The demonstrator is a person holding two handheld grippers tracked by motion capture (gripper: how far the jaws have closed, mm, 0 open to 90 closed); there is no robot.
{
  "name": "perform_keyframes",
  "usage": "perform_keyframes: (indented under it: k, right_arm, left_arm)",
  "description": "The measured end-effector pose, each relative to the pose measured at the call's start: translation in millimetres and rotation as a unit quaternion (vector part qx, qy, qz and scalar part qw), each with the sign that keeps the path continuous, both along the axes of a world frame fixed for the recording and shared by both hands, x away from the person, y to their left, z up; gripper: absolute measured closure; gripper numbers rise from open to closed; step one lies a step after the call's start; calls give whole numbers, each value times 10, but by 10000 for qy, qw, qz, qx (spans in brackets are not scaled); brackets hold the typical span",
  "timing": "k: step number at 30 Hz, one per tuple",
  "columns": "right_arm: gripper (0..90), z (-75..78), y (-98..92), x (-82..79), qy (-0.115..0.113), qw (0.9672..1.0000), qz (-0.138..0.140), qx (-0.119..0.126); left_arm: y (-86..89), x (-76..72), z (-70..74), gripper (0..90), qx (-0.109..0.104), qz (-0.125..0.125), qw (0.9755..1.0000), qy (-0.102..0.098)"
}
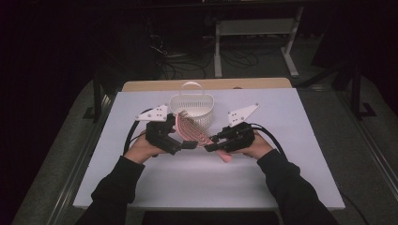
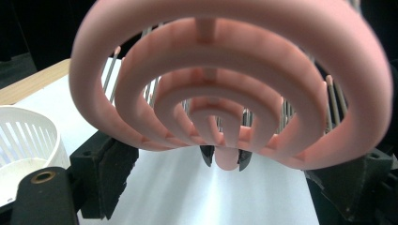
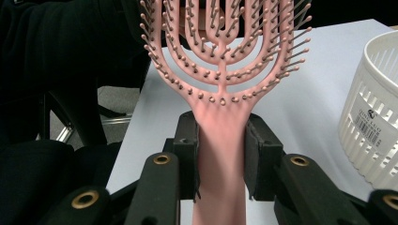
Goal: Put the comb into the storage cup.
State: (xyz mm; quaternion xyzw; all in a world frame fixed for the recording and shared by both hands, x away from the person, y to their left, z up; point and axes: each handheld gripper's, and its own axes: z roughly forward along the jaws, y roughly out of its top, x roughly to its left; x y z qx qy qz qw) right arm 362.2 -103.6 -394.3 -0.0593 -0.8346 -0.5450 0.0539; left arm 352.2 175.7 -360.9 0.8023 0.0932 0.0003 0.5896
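Currently we log the pink hairbrush (image 1: 190, 129) held off the table (image 1: 281, 178), just in front of the white basket (image 1: 192, 110), head tilted up toward the basket rim. R gripper (image 3: 220, 154) is clamped on the brush handle, pads pressing both sides; the handle end sticks out on the near side of the basket. L gripper (image 1: 187, 144) sits at the head's edge, left-front of the basket. In the left gripper view its jaws flank the curved head w/ gaps either side, so we read them apart, not yet pressing. Basket stands upright, handle raised.
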Motion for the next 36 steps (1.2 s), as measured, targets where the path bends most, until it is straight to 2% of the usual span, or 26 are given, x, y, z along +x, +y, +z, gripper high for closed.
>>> perform_keyframes:
  k: [18,27,36]
  right_arm:
    - [684,-15,14,-8,-23,10000,20,-55]
    - [679,-33,32,-15,-153,9998,16,-149]
    - [679,-52,56,-22,-195,9997,42,-172]
  left_arm:
    - [8,10,-1,171,8,-38,10000,76]
    - [13,11,6,204,-35,-52,9998,177]
    - [2,-11,21,207,8,-17,9999,150]
